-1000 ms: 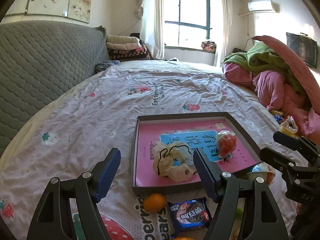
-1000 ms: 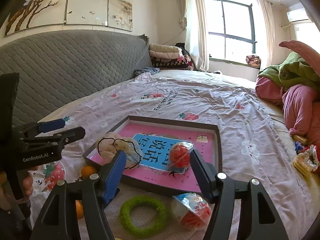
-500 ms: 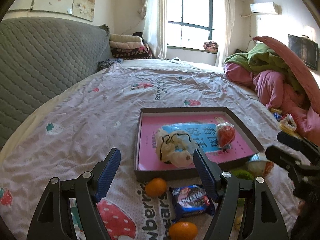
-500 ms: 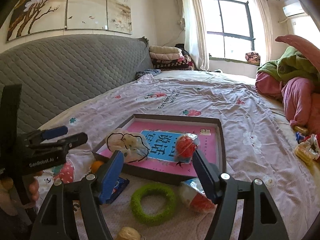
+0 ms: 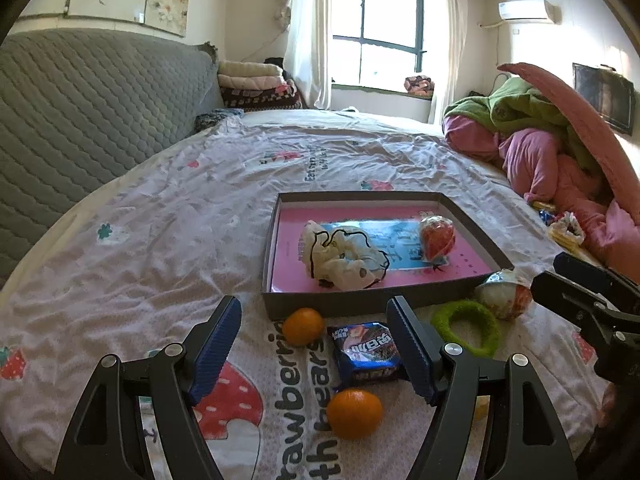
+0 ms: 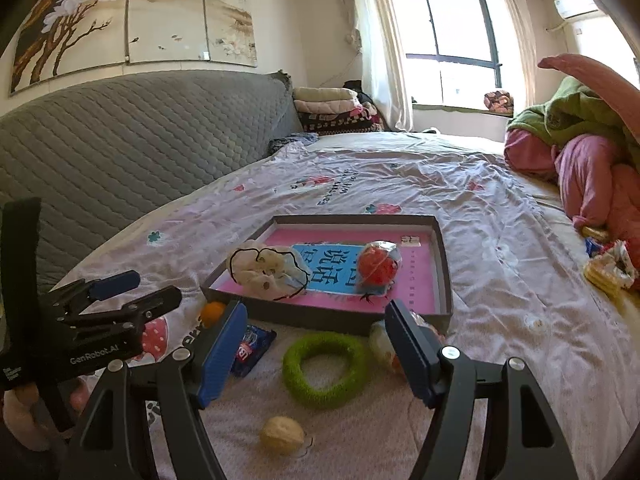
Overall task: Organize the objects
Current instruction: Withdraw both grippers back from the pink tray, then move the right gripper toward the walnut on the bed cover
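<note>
A shallow grey box [image 5: 476, 236] [image 6: 442, 264] with a pink book inside sits on the bed. It holds a cream drawstring pouch [image 5: 340, 256] [image 6: 268, 270] and a wrapped red ball [image 5: 437, 237] [image 6: 377, 266]. In front of it lie two oranges [image 5: 303, 326] [image 5: 354, 414], a blue snack packet [image 5: 366, 352] [image 6: 252, 346], a green ring [image 5: 466, 328] [image 6: 324, 366], another wrapped ball [image 5: 505, 297] [image 6: 382, 346] and a walnut [image 6: 282, 436]. My left gripper [image 5: 314, 348] is open above the packet. My right gripper [image 6: 316, 354] is open above the ring.
A grey quilted headboard [image 5: 80, 100] runs along the left. Pink and green bedding [image 5: 560, 152] is heaped at the right, with snack wrappers [image 5: 564, 232] beside it. Folded blankets [image 5: 256, 84] are stacked at the far end near the window.
Both grippers have pulled back from the box, so more of the loose items in front of it show. Both stay open.
</note>
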`<state>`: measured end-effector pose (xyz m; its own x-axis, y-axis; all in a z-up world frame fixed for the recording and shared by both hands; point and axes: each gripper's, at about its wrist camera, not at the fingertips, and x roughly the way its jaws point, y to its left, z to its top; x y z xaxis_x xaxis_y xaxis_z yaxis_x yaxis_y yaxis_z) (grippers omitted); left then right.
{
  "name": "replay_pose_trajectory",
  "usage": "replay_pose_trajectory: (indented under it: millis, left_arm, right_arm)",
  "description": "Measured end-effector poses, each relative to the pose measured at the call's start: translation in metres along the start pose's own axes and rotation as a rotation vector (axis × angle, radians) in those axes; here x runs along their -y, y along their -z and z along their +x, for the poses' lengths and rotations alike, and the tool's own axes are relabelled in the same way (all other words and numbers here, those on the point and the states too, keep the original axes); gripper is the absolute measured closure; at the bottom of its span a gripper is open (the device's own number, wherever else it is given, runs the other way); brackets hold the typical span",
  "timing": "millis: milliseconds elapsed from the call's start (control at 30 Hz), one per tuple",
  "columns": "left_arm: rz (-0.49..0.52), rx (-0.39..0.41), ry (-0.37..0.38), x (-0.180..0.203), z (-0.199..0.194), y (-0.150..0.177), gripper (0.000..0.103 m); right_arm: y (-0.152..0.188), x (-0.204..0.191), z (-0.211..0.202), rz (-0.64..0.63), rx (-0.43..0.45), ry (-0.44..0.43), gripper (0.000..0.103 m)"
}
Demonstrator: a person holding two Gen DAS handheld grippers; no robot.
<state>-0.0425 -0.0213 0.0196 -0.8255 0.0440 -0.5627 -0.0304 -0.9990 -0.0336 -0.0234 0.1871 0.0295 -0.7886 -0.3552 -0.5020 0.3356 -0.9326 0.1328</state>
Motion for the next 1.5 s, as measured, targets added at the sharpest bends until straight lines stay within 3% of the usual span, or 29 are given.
replay_pose_trajectory:
  millis: [667,1500]
  left_arm:
    - [0.027,-0.03,0.031,0.004,-0.032,0.033,0.027]
    - [0.028,-0.099,0.062,0.008,-0.025,0.042,0.027]
  right_arm:
    - [0.021,-0.016,-0.031,0.009,-0.013,0.048,0.032]
    - [0.033,-0.02,-0.025,0.008,-0.063,0.035,0.032]
